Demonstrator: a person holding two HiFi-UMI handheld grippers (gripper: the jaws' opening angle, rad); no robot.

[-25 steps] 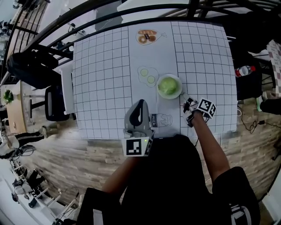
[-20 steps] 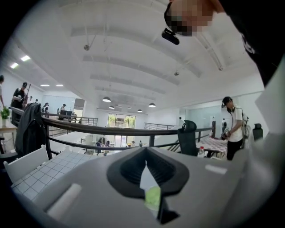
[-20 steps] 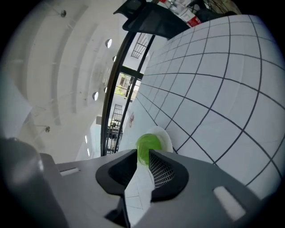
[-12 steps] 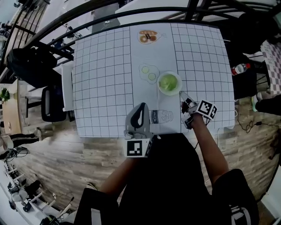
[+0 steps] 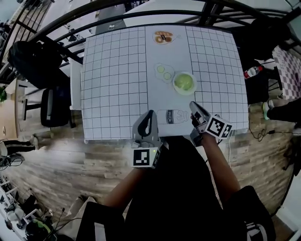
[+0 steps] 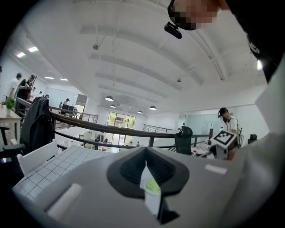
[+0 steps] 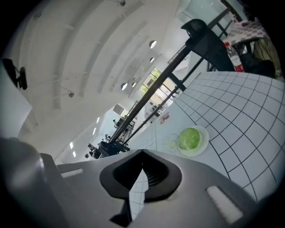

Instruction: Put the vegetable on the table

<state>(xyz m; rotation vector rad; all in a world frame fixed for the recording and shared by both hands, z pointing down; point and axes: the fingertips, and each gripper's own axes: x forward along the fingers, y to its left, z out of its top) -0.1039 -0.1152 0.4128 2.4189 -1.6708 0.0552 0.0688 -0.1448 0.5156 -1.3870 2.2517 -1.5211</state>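
A round green vegetable [image 5: 184, 83] lies on a small white plate [image 5: 192, 89] near the middle of the white gridded table [image 5: 113, 80]. The right gripper view shows the same vegetable [image 7: 190, 138] on its plate [image 7: 205, 133], ahead and to the right. My right gripper [image 5: 194, 108] is shut and holds nothing, hovering just short of the plate by the table's near edge. My left gripper [image 5: 150, 115] is also shut and empty, over the near edge beside a printed milk carton picture [image 5: 171, 116]. A sliver of green shows through the left gripper's [image 6: 146, 167] closed slit.
Printed pictures of cucumber slices [image 5: 163, 71] and of bread [image 5: 163, 36] lie on the table beyond the plate. A black chair [image 5: 33, 56] and a white seat [image 5: 75, 89] stand at the left. A bottle [image 5: 251, 71] lies at the right, off the table. A dark railing [image 5: 141, 4] runs behind.
My right gripper has drawn back a little from the plate toward the near edge. The left gripper has stayed by the near edge. The vegetable has not moved.
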